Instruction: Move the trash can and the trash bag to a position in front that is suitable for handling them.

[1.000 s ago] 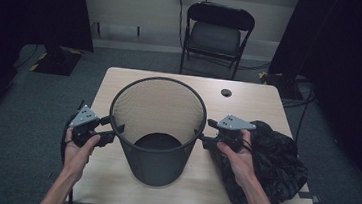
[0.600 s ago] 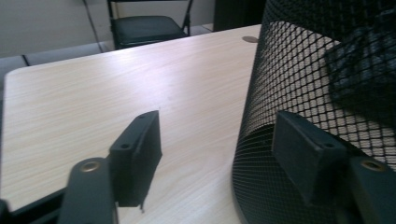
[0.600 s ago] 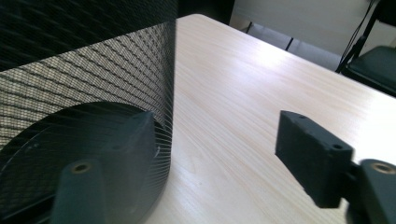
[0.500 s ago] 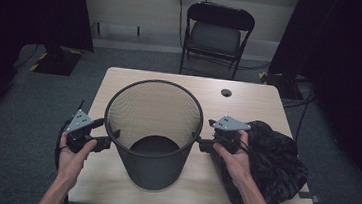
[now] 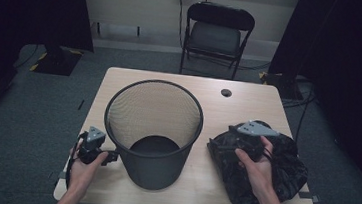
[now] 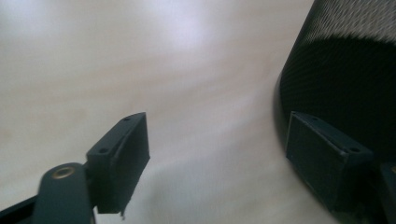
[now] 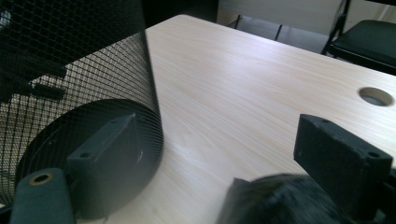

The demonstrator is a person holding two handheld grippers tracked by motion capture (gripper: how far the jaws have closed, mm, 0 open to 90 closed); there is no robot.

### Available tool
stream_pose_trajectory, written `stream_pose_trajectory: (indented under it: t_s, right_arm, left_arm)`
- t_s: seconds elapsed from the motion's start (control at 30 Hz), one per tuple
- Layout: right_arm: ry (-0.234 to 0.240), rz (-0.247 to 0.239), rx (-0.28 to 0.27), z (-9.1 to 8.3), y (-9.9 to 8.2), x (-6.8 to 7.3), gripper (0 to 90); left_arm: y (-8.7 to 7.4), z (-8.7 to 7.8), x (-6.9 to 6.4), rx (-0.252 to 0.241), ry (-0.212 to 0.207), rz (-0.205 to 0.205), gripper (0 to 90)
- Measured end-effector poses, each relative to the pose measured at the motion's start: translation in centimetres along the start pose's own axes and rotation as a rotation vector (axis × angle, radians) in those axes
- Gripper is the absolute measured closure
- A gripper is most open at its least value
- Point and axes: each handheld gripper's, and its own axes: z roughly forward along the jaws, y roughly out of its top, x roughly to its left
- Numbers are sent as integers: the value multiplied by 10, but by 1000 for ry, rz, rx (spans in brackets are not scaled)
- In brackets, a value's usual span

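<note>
A black wire-mesh bin (image 5: 153, 129) stands upright in the middle of the wooden table (image 5: 249, 103). A crumpled black plastic bag (image 5: 283, 167) lies to its right. My left gripper (image 5: 109, 156) is low at the table's left edge, beside the bin's base. Its jaws have just been opening and stand open, with only bare tabletop between them (image 6: 219, 158); the bin wall (image 6: 345, 88) is just past the right jaw. My right gripper (image 5: 233, 139) hovers over the bag's left edge and points at the bin. Its jaws have just been opening and stand wide apart (image 7: 224, 158), gripping nothing. The bag (image 7: 280, 200) lies below them and the bin (image 7: 79, 93) at the left.
A round cable hole (image 5: 226, 93) is in the table's far side, also seen as the hole (image 7: 376, 95) from the right gripper. A black folding chair (image 5: 215, 35) stands behind the table. Bare wood lies behind the bin and along the front edge.
Both grippers have let go of the bin's rim, and the bin now rests on the table. My left gripper sank to the tabletop. My right gripper drew back right over the bag.
</note>
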Motion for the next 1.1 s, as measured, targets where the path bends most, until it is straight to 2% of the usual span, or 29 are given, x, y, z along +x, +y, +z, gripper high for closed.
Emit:
stream_pose_trajectory:
  t_s: [0.03, 0.07, 0.13, 0.17, 0.23, 0.3, 0.37, 0.4, 0.47, 0.5, 0.53, 0.63, 0.77, 0.83, 0.9, 1.1]
  right_arm:
    - [-15, 20, -6, -5, -3, -3, 124]
    - [-27, 63, -10, -10, -6, -8, 120]
    - [-48, 88, -10, -17, -13, -16, 121]
    - [-57, 96, -14, -21, -17, -20, 125]
    - [-62, 119, -13, -29, -23, -26, 128]
    - [-71, 138, -19, -37, -31, -32, 144]
    - [-69, 144, -17, -42, -35, -36, 144]
    - [-56, 150, -14, -49, -42, -43, 155]
    - [-50, 126, 3, -53, -48, -49, 217]
    - [-50, 126, 3, -53, -48, -49, 217]
    - [-66, 92, 7, -57, -57, -54, 186]
    - [-79, 91, 10, -61, -65, -61, 189]
    - [-113, 95, 49, -68, -73, -72, 179]
    - [-112, 117, 58, -72, -77, -77, 165]
    - [-123, 116, 63, -72, -80, -81, 153]
    - [-127, 103, 79, -70, -82, -83, 153]
  left_arm:
    - [-1, 1, -1, 4, 7, -3, 219]
    - [-1, 2, 0, -2, 10, -1, 218]
    - [-2, 4, 1, 2, -1, -3, 209]
    - [-4, 7, 2, 14, -22, -2, 209]
    - [-8, 12, 0, 40, -31, 30, 207]
    - [-10, 14, -2, 41, -18, 90, 180]
    - [-11, 13, -2, 44, -23, 95, 175]
    - [-12, 13, -2, 40, -21, 95, 173]
    - [-15, 14, -1, 15, -32, 106, 150]
    - [-15, 14, -1, 15, -32, 106, 139]
    - [-14, 15, 0, 16, -37, 108, 136]
    - [-14, 15, 0, 16, -30, 106, 130]
    - [-14, 15, 0, 16, -29, 107, 129]
    - [-14, 15, 0, 17, -29, 107, 127]
    - [-14, 15, 0, 20, -34, 109, 123]
    - [-14, 15, 0, 20, -34, 109, 122]
